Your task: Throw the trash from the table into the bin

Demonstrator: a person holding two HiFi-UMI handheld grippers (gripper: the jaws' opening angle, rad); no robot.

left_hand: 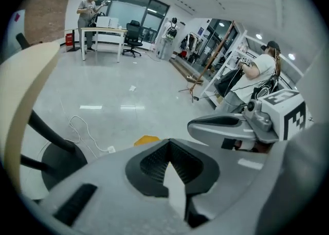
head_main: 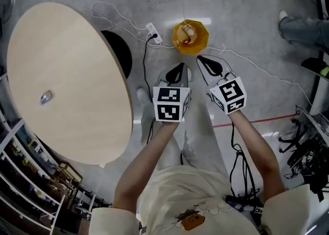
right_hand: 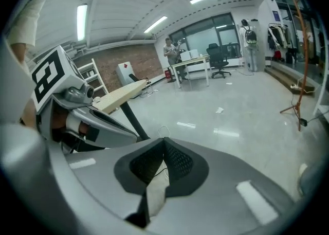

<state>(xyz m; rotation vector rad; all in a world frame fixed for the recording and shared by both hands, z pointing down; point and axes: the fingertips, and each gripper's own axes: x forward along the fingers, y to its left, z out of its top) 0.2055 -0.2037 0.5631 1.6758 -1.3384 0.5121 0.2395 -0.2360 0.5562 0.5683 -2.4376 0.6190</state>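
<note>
In the head view a yellow bin [head_main: 190,37] stands on the grey floor with some trash [head_main: 186,34] inside it. Both grippers hang side by side just short of it, above the floor. My left gripper [head_main: 179,67] is shut with nothing between its jaws, as the left gripper view [left_hand: 168,142] also shows. My right gripper [head_main: 201,58] is shut and empty too, its jaws meeting in the right gripper view [right_hand: 164,141]. A round pale wooden table [head_main: 72,54] fills the left, with one small silvery piece [head_main: 46,96] lying on it. A corner of the bin [left_hand: 146,140] peeks over the left jaws.
A white power strip [head_main: 153,32] and loose cables lie on the floor beside the bin. The table's black base [head_main: 121,51] sits under its right rim. Another person's leg [head_main: 303,28] is at the top right. Racks and gear [head_main: 308,151] line the right edge.
</note>
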